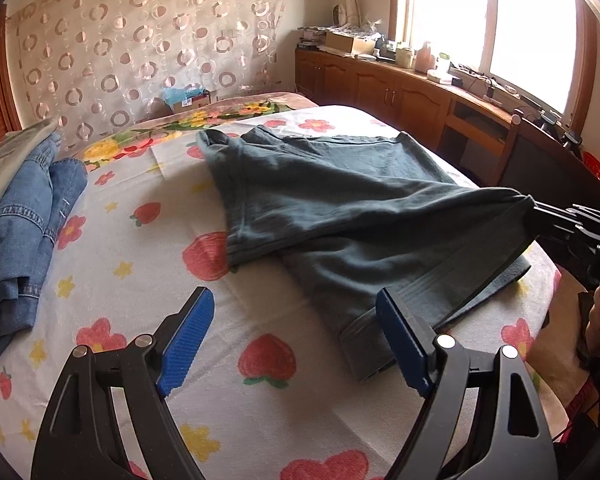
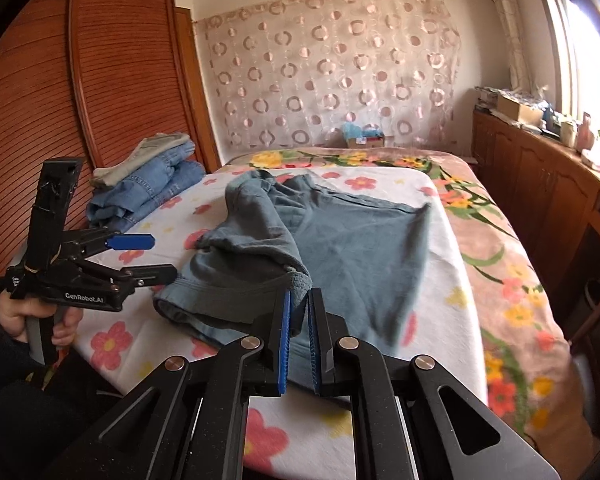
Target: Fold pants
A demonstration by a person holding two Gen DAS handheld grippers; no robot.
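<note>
Grey-green pants (image 1: pixel 340 200) lie on the flowered bed sheet (image 1: pixel 140 264), partly folded, one part pulled up toward the right. They also show in the right wrist view (image 2: pixel 340 240). My right gripper (image 2: pixel 299 304) is shut on a corner of the pants and holds it lifted above the sheet; it shows at the right edge of the left wrist view (image 1: pixel 536 210). My left gripper (image 1: pixel 296 312) is open and empty, just above the sheet by the pants' near waistband edge. It shows at the left in the right wrist view (image 2: pixel 160 256).
A pile of folded blue jeans (image 1: pixel 24 224) lies at the left of the bed, also in the right wrist view (image 2: pixel 148 188). A wooden cabinet (image 1: pixel 400 92) with clutter runs under the window on the right. A wooden wardrobe (image 2: pixel 80 100) stands at left.
</note>
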